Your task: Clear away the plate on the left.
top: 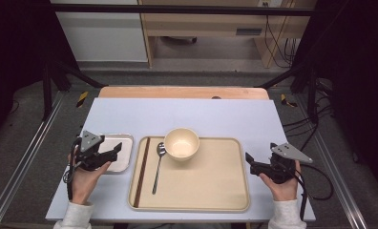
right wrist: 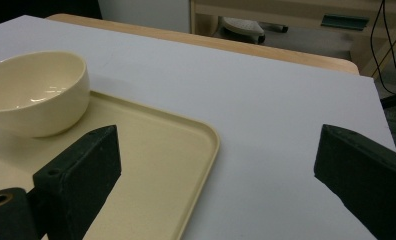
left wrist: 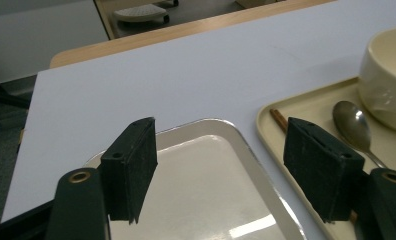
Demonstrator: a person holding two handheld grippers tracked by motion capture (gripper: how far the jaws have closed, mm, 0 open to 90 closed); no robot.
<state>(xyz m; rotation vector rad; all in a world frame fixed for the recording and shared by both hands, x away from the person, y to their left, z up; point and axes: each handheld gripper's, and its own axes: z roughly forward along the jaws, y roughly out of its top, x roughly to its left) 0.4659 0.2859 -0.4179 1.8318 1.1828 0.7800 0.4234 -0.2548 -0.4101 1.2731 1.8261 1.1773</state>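
**Both grippers open and empty beside the beige tray**

We could not make out the whole bowl (left wrist: 388,75) in the left gripper view, where the frame edge cut it off. There the chopsticks (left wrist: 280,120) showed as a short brown tip, the rest hidden behind the right-hand jaw. In the right gripper view the near end of the beige tray (right wrist: 151,165) ran out of frame.

From the high view, we took the beige tray (top: 215,171) as our landmark. It held three things: a cream bowl (top: 181,142), empty, at its far edge; a metal spoon (top: 158,167) just left of the bowl, handle toward the person; and dark chopsticks (top: 141,171) along its left rim. Just left of the tray lay a small steel tray (top: 122,143), empty.

The left gripper (top: 111,153) hovered over the steel tray, jaws wide apart, gripping nothing. The right gripper (top: 248,159) sat at the beige tray's right edge, jaws spread wide and likewise empty.
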